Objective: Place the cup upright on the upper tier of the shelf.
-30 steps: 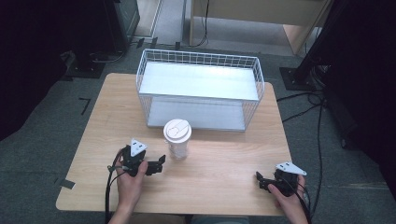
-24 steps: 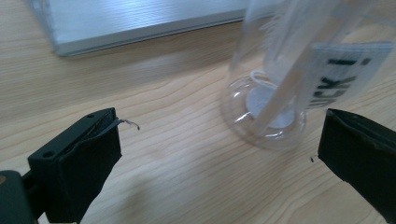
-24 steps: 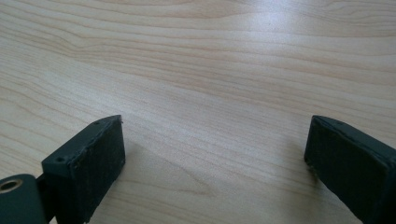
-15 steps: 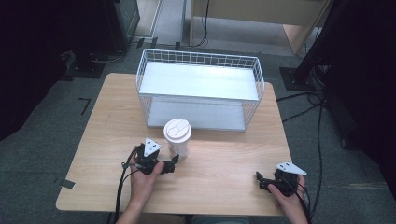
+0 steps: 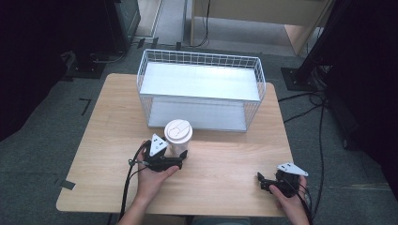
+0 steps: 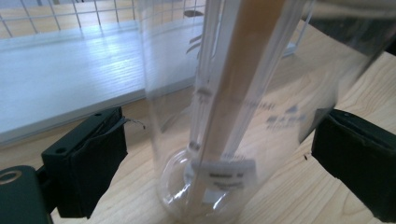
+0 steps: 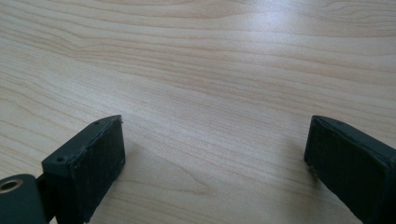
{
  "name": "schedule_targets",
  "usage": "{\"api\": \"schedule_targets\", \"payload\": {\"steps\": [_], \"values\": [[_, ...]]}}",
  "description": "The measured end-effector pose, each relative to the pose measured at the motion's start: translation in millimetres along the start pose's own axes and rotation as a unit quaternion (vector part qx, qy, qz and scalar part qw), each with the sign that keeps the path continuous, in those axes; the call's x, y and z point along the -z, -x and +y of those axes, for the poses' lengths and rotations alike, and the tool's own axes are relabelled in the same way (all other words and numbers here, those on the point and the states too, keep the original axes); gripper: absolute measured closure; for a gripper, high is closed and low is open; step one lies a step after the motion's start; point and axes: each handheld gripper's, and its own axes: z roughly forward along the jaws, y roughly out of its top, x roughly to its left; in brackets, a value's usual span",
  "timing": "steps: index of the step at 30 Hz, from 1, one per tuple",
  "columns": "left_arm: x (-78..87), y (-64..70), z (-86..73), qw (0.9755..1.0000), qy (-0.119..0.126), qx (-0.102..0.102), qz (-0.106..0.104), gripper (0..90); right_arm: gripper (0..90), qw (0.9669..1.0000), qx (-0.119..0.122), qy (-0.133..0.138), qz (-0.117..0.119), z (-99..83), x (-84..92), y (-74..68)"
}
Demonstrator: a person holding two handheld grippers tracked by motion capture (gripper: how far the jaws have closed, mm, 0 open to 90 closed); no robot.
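A clear cup with a white lid (image 5: 178,133) stands upright on the wooden table (image 5: 225,161), just in front of the wire basket. My left gripper (image 5: 181,153) reaches around its lower part from the left. In the left gripper view the cup (image 6: 224,116) stands between the two black pads (image 6: 100,158), with a tan strip and a small label showing through its wall. The jaws have just been closing on it; a gap still shows at the left pad. My right gripper (image 5: 263,181) rests low at the front right, open over bare wood (image 7: 215,158).
A white wire basket (image 5: 202,57) with a pale floor stands at the back middle of the table, right behind the cup. Cables trail from both grippers toward the front edge. Dark floor and furniture legs surround the table.
My left gripper has moved right and forward from the front left up to the cup, which now stands between its jaws. The right gripper has stayed put.
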Motion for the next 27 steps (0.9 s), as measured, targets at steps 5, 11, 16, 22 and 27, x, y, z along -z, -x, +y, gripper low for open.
{"api": "schedule_targets", "payload": {"steps": [5,11,16,22,27], "values": [[-3.3,2.5,5.6,1.0000,0.002,0.001,0.005,7.2,4.9,1.0000,0.001,0.000,0.000,0.0,0.0,0.1],[-3.3,4.0,16.4,1.0000,0.003,0.000,0.004,10.8,4.9,1.0000,0.000,0.000,0.000,0.0,0.0,0.0],[-2.5,9.3,24.9,0.9994,-0.012,-0.024,0.021,13.4,4.9,1.0000,0.000,0.000,0.000,0.0,0.0,0.0],[-4.6,11.2,33.7,0.9991,-0.023,-0.022,0.026,13.9,4.9,1.0000,0.000,0.000,0.000,0.0,0.0,0.0],[-5.7,12.1,39.8,0.9993,-0.022,-0.018,0.026,15.0,5.0,1.0000,0.000,0.000,0.000,0.0,0.0,0.0]]}}
